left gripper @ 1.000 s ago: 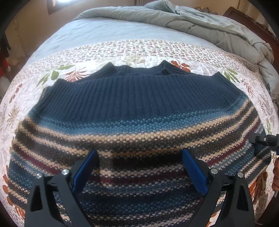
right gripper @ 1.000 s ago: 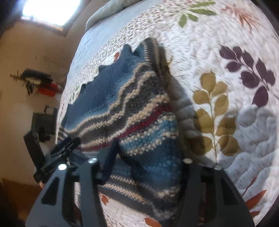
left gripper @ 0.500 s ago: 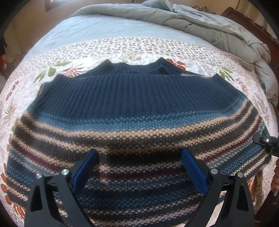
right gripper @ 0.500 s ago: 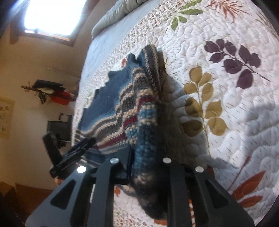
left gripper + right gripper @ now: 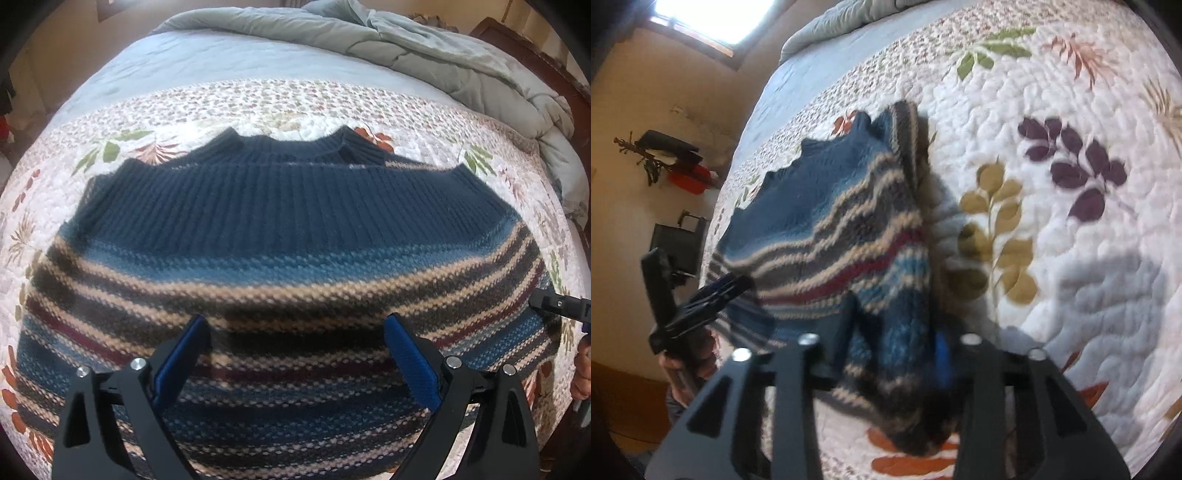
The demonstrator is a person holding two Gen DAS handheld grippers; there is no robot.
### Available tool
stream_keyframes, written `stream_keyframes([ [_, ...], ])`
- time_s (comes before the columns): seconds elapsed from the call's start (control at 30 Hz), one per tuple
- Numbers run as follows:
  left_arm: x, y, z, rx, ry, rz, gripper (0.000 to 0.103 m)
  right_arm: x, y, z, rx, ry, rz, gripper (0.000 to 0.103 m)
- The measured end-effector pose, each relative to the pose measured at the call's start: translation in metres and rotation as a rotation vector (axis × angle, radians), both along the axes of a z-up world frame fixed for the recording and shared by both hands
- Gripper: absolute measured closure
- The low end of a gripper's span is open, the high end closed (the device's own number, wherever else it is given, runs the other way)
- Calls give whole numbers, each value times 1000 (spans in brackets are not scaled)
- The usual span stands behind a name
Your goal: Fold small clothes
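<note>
On the quilted bed (image 5: pixel 491 140), our right gripper (image 5: pixel 892 343) jaws are opening, freeing the folded striped sweater's (image 5: pixel 280 258) edge they just pinched, while our left gripper (image 5: pixel 295 354) gapes wide.

Wide bed (image 5: pixel 192 55) under pale blue sheet, spread with white quilted coverlet (image 5: pixel 280 107) printed in leaves. Folded navy knit sweater with tan, maroon and blue stripes (image 5: pixel 288 229) flat on coverlet, near edge. Rumpled grey-green comforter (image 5: pixel 424 48) bunched far right.

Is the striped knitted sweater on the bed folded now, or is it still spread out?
Folded. The striped knitted sweater lies doubled on the floral quilt: its dark blue ribbed hem edge sits just below the collar.
</note>
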State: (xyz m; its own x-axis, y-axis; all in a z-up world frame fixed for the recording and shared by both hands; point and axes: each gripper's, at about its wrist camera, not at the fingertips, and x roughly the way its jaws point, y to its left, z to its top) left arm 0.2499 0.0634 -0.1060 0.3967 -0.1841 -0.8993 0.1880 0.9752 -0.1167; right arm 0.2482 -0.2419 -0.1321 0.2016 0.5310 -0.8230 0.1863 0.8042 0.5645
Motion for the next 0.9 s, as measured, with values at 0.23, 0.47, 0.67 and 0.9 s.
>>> stream_keyframes([
  [0.23,18,54,32,48,-36,42,6,46,-6,11,-30,-23,31,36],
  [0.47,37,157,34,120,9,168,6,87,5,-17,-49,63,93,32],
  [0.67,51,206,7,69,87,189,6,96,24,-37,-59,94,166,27],
  [0.9,72,206,-20,3,132,140,6,98,32,-38,-25,75,194,45],
])
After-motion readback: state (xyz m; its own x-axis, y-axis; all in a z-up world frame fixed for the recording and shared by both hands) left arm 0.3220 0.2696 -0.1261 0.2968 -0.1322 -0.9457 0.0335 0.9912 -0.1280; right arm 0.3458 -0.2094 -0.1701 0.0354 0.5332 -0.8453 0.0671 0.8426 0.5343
